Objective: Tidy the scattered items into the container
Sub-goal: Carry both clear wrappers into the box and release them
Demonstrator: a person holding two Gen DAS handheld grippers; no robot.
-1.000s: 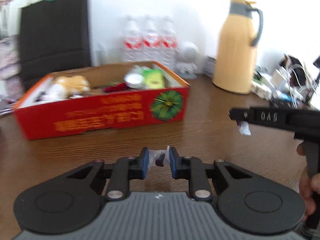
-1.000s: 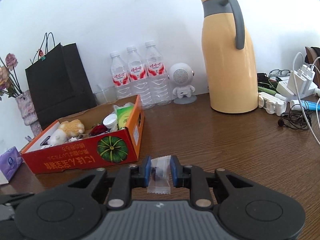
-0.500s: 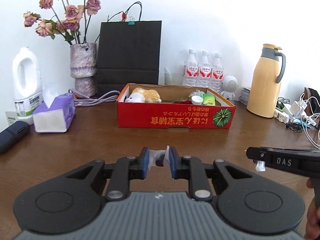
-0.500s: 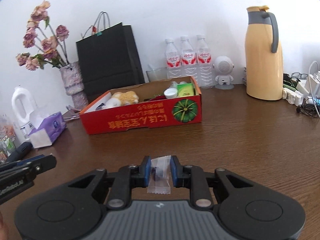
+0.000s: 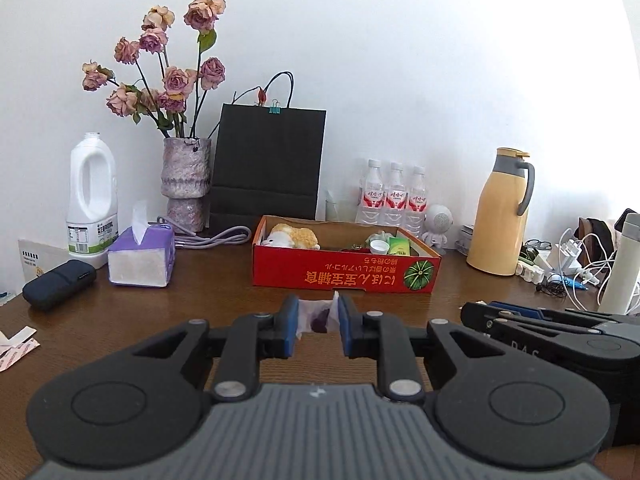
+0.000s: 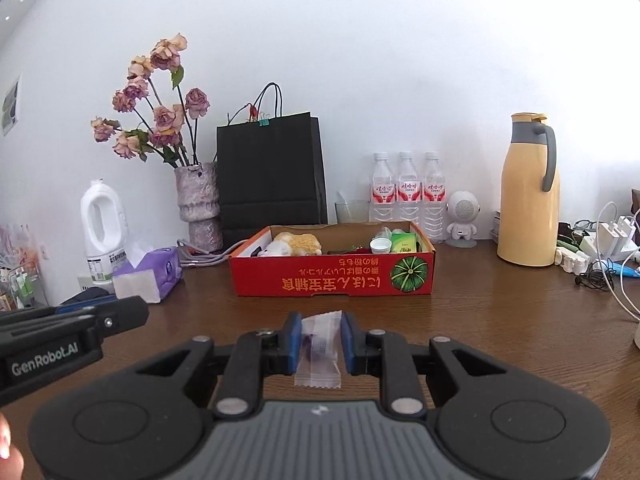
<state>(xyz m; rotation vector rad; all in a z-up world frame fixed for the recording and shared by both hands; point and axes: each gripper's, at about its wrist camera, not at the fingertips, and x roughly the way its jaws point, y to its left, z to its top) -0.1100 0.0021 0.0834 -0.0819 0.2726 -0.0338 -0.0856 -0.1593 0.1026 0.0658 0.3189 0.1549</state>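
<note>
A red cardboard box (image 5: 344, 278) (image 6: 332, 280) sits mid-table and holds a plush toy (image 5: 294, 237), a white cap and a green packet. My left gripper (image 5: 318, 320) is shut on a small clear-wrapped candy (image 5: 316, 316) with a dark centre, well short of the box. My right gripper (image 6: 320, 338) is shut on another wrapped candy (image 6: 319, 350), also in front of the box. Each gripper shows at the edge of the other's view: the right gripper (image 5: 476, 312) and the left gripper (image 6: 136, 312).
Behind the box stand a black paper bag (image 5: 266, 168), a vase of dried roses (image 5: 186, 184), three water bottles (image 5: 394, 196) and a yellow thermos (image 5: 502, 212). A tissue box (image 5: 142, 256), a white jug and a dark case lie left. Chargers and cables (image 5: 572, 268) crowd the right.
Both grippers have pulled back from the box and risen a little, so the box looks smaller and farther off. Each still grips its candy. The left view has swung from the box's right toward its middle.
</note>
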